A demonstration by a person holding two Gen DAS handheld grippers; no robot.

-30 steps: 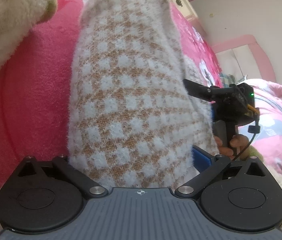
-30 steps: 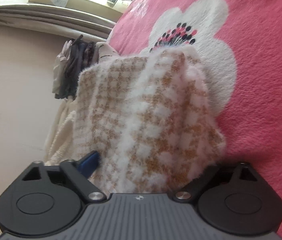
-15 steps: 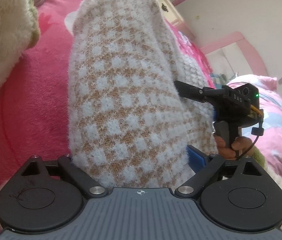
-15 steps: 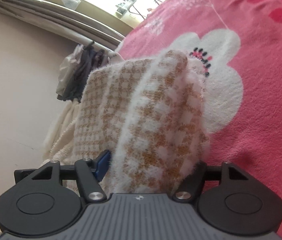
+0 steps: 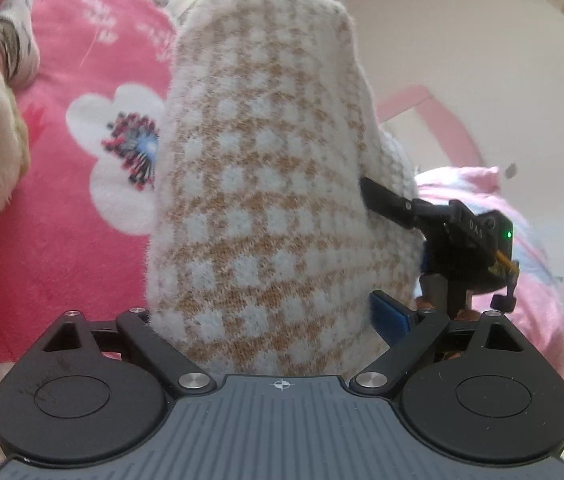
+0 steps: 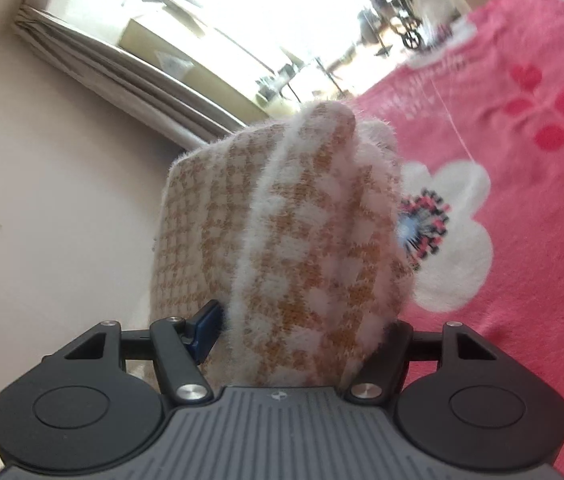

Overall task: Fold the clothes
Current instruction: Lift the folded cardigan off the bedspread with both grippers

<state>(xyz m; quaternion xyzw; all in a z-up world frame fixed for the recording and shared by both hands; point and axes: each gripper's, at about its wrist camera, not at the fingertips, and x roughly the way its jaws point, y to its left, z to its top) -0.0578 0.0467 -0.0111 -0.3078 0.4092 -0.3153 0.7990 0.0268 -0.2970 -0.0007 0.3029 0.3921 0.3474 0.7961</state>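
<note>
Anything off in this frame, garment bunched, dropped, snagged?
Nothing stands out. Both grippers are clamped on the fuzzy checked sweater, left gripper and right gripper each with a thick folded bundle between the jaws, above the pink floral blanket. No snag visible.

Sweater (image 5: 266, 184) bunched between my left gripper's (image 5: 278, 320) fingers, blanket (image 5: 62, 216) under and to its left. My right gripper (image 5: 458, 240) grips same sweater on its right side. In right wrist view, sweater fills gap in front, blanket to the right, curtain (image 6: 122, 76) and window (image 6: 242, 8) behind on the left.
</note>
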